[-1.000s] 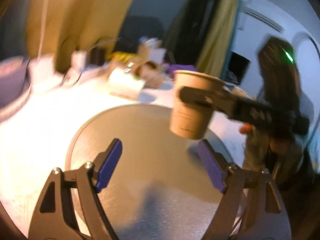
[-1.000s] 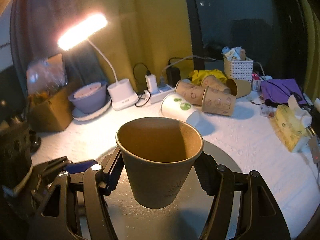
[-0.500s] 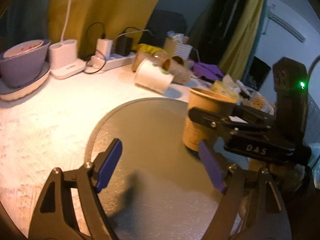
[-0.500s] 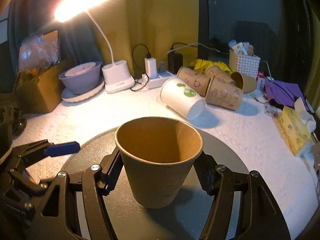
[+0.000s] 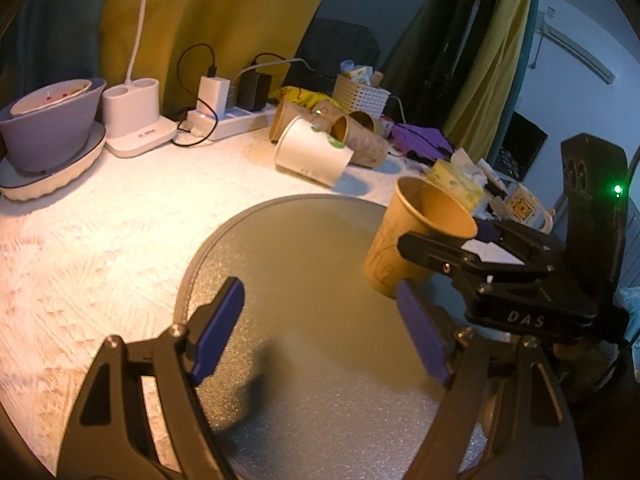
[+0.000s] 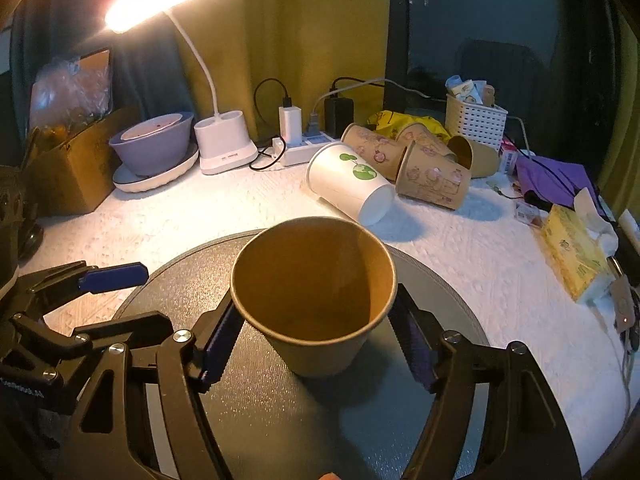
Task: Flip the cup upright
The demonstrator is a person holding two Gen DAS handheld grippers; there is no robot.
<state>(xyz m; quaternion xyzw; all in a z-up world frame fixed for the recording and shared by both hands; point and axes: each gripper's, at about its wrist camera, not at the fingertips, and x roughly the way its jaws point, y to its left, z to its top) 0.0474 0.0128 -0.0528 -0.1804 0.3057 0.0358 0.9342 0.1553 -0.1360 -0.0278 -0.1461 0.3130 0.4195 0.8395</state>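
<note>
A brown paper cup stands upright, mouth up, on the round grey disc. My right gripper has its blue pads on both sides of the cup, close to its wall; its base rests on the disc. In the left wrist view the same cup sits at the disc's right edge with the right gripper's black body around it. My left gripper is open and empty over the disc, left of the cup.
Behind the disc lie a white paper cup and several brown cups on their sides. A lamp base, power strip, purple bowl, white basket and tissue pack stand around the white table.
The right gripper lowered the upright cup from the air onto the disc. The left gripper stayed open and swung its view round toward the back of the table.
</note>
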